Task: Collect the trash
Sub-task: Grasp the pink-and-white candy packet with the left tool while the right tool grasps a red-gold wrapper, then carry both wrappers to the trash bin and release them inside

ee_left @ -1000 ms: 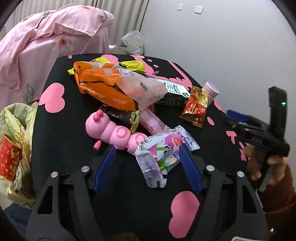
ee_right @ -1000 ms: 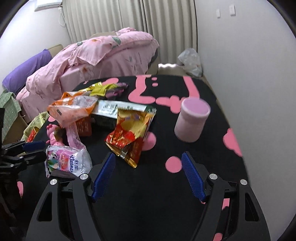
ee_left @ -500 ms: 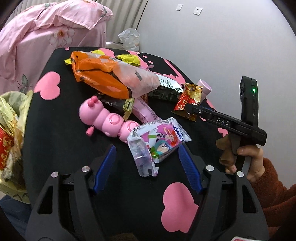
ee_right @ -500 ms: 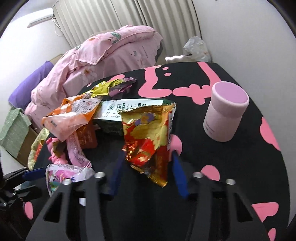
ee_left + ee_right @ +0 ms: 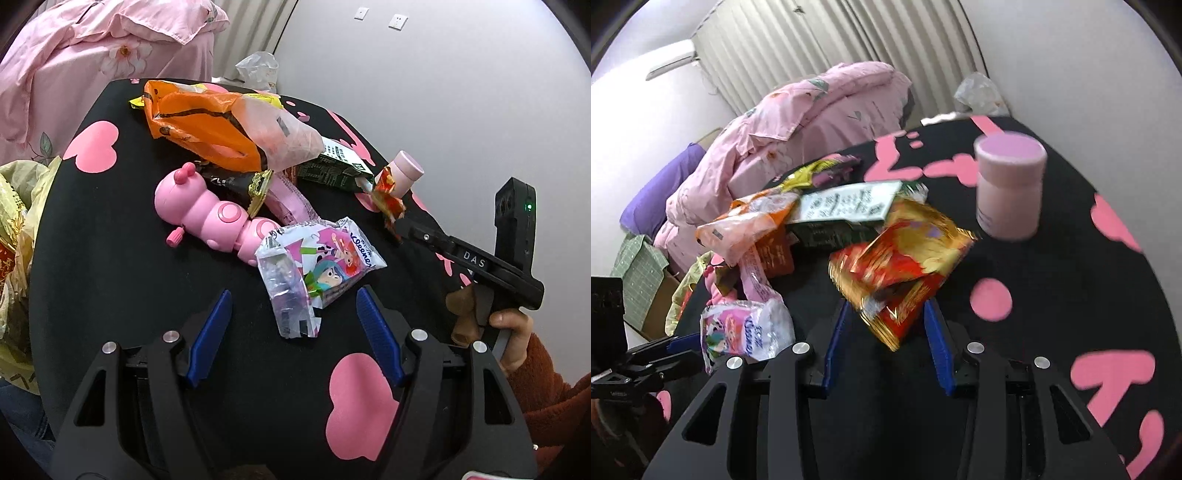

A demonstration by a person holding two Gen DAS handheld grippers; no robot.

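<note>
My right gripper (image 5: 886,306) is shut on the lower end of a red and gold snack wrapper (image 5: 905,258), which is crumpled and tilted up off the black table (image 5: 1052,288). In the left wrist view that wrapper (image 5: 388,195) hangs at the tip of the right gripper (image 5: 400,223). My left gripper (image 5: 292,295) is open just above the table, and the near end of a cartoon-printed tissue pack (image 5: 325,266) lies between its fingertips, untouched. An orange plastic bag (image 5: 207,125) and a green and white packet (image 5: 332,166) lie further back.
A pink caterpillar toy (image 5: 207,218) lies left of the tissue pack. A pink jar (image 5: 1010,192) stands upright at the right, behind the wrapper. A yellow bag (image 5: 18,221) hangs open off the table's left edge. Pink bedding (image 5: 812,122) is piled behind the table.
The right gripper moved forward and down to the red and gold wrapper, and its jaws closed on it; the wrapper crumpled and tipped up. The left gripper stayed open and almost still.
</note>
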